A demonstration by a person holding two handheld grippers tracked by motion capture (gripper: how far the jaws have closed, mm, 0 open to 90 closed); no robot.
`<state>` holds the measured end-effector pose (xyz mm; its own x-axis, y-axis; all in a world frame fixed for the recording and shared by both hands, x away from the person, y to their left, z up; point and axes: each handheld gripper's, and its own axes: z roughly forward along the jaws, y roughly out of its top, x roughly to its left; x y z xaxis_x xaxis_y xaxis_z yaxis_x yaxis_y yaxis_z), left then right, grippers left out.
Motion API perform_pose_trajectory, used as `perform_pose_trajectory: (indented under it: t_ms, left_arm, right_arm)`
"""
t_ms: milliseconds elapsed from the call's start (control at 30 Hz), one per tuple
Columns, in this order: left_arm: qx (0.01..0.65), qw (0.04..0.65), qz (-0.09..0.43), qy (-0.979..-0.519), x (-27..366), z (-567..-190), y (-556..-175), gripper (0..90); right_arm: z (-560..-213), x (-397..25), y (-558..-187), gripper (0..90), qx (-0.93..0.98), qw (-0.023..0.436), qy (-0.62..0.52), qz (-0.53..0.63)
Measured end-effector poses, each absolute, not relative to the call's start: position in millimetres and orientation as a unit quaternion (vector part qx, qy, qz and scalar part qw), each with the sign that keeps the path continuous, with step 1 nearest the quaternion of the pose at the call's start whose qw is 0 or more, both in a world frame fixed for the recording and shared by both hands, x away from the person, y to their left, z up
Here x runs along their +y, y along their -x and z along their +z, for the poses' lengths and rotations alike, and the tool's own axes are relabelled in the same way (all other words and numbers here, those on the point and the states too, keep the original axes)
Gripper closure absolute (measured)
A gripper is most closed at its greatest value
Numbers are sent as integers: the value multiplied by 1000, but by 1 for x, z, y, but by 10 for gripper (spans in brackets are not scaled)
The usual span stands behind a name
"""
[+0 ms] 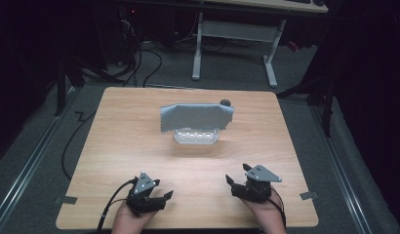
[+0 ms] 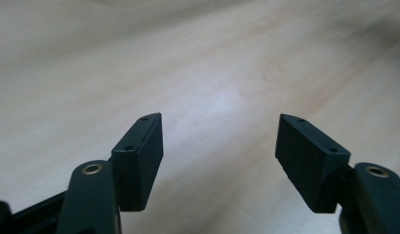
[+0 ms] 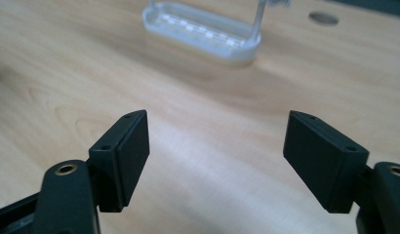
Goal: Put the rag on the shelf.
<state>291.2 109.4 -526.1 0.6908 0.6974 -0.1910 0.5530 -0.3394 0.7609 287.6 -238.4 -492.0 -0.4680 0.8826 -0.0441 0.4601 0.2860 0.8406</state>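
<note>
A blue-grey cloth point(image 1: 197, 117) hangs draped over a small clear plastic rack point(image 1: 195, 136) at the middle of the wooden table point(image 1: 120, 146). In the right gripper view the rack's white base point(image 3: 203, 31) lies ahead, well beyond the jaws. My left gripper point(image 1: 163, 189) rests near the table's front edge on the left, open with nothing between its jaws; under it is bare wood point(image 2: 220, 122). My right gripper point(image 1: 237, 173) sits at the front right, also open and holding nothing point(image 3: 217, 117). Both are far from the rack.
A dark round plug point(image 1: 226, 102) sits in the table behind the cloth, grey in the right gripper view point(image 3: 323, 18). Behind the table stands a white-legged desk point(image 1: 234, 44), with cables point(image 1: 144, 63) on the floor. Metal rails run along both sides.
</note>
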Motion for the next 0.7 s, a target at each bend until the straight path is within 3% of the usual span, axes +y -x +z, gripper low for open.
perform_pose_trajectory:
  t_ms: [67,100,167,233,333,400,600,633,700]
  left_arm:
    - [366,440,78,-816,103,-523,-287,343]
    - [360,440,82,-819,102,-522,-287,341]
    - [365,426,102,-821,102,-523,-288,344]
    - [376,411,96,-825,106,-527,-294,349]
    - [402,430,71,-805,107,-531,-297,349]
    - [384,409,80,-824,111,-531,-300,349]
    - [384,408,91,-823,112,-531,-298,346]
    - [403,425,83,-806,109,-531,-296,346]
    - [386,410,91,-821,115,-529,-298,346]
  right_arm:
    - [-505,-237,-278,248,746,268,-453,407]
    - [-516,-237,-271,270,740,259,-462,414]
    - [-523,-235,-269,216,763,217,-454,406]
    - [-526,-234,-267,242,779,243,-428,388]
    - [-527,-235,-274,239,781,233,-431,388]
    - [-527,-235,-277,239,780,242,-429,386]
    - [-528,-241,-278,231,771,236,-440,395]
    - [-527,-241,-278,232,772,238,-438,394]
    - [-526,-242,-276,231,770,239,-438,396]
